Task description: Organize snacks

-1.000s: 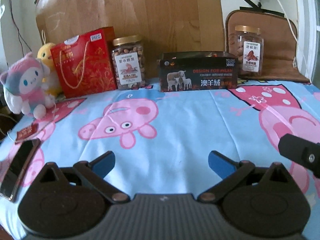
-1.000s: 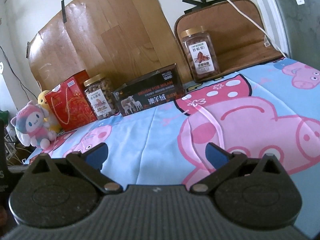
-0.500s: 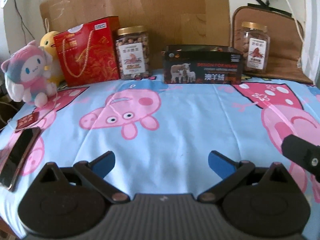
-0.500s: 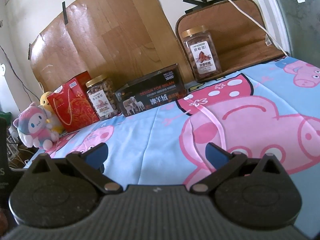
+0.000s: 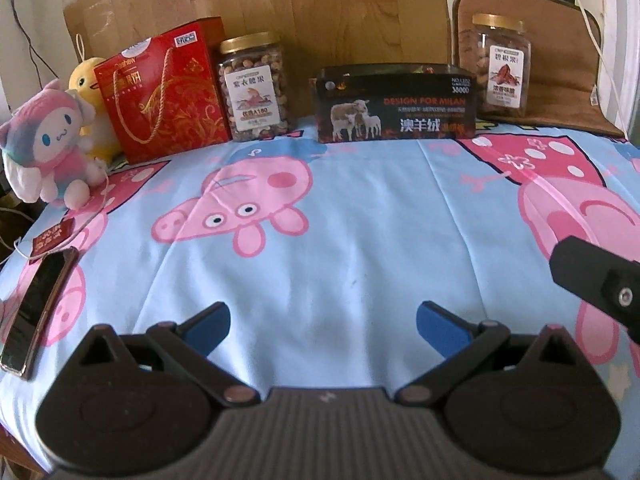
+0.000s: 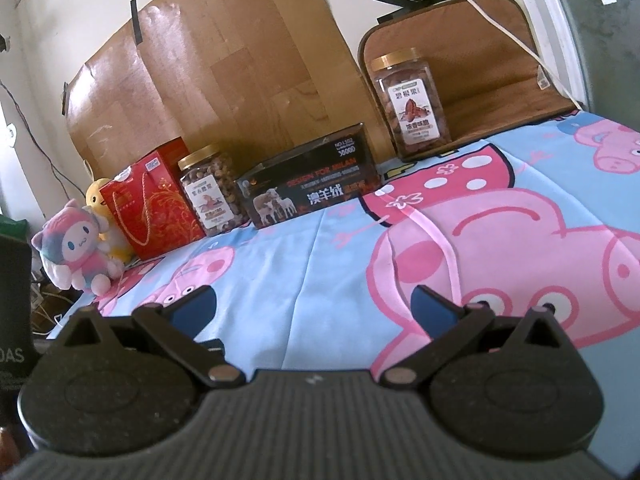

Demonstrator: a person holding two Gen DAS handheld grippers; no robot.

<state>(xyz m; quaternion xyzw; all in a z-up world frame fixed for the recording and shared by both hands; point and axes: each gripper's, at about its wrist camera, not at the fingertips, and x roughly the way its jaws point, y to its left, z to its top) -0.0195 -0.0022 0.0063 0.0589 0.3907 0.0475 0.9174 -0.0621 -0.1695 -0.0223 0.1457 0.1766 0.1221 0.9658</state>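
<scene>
Two snack jars on bed's far edge: left jar (image 5: pixel 254 87) beside red gift bag (image 5: pixel 164 92), dark box (image 5: pixel 396 108) between jars, right jar (image 5: pixel 502 66) on brown cushion (image 5: pixel 560 80). Left gripper (image 5: pixel 322 322) and right gripper (image 6: pixel 314 306) wide open, empty, well short. Risk: smooth jar slipping, toppling on soft bedding.
</scene>
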